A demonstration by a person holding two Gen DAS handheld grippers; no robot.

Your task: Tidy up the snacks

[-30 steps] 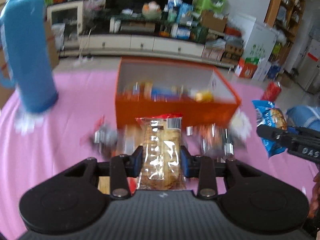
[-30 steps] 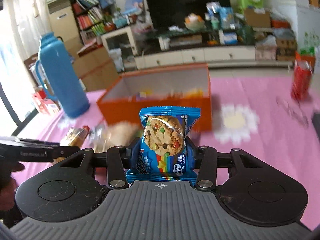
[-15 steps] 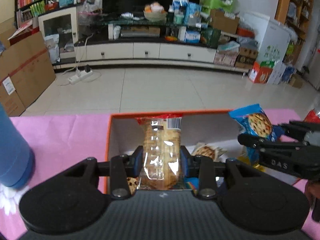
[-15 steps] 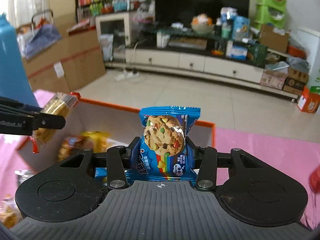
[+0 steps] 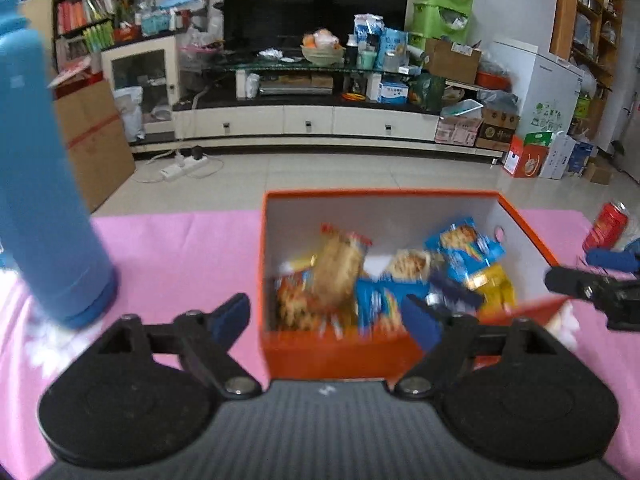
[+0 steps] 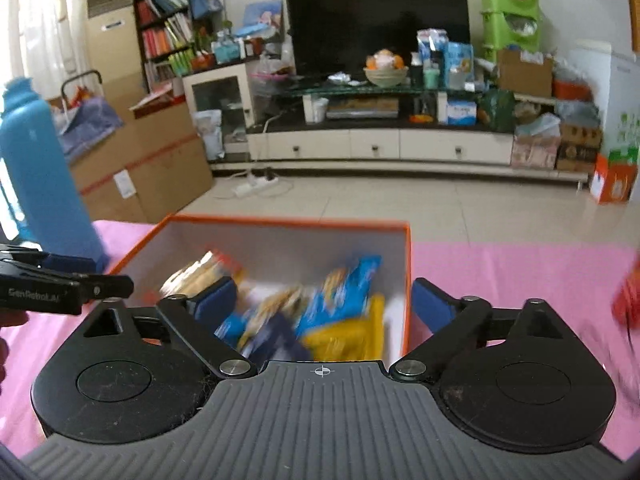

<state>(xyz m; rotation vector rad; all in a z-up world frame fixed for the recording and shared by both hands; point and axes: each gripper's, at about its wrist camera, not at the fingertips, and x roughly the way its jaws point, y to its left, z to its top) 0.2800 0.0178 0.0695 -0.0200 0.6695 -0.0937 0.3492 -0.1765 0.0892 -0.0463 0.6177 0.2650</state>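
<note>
Left gripper [image 5: 326, 318] spread wide and empty above the orange box [image 5: 340, 354], right gripper [image 6: 322, 302] likewise wide and empty, clear biscuit packet [image 5: 340, 272] and blue cookie packet [image 5: 466, 246] blurred inside the box among other snacks, blue thermos [image 5: 44, 184] upright on the pink tablecloth [image 5: 180, 248], red can [image 5: 605, 226] at right.

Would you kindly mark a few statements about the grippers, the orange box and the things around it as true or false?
1. Both grippers are open and hold nothing. True: left gripper, right gripper.
2. The orange box is empty. False: snack packets lie inside.
3. A blue thermos stands left of the box. True.
4. The red can sits inside the box. False: it is outside, on the pink tablecloth.
</note>
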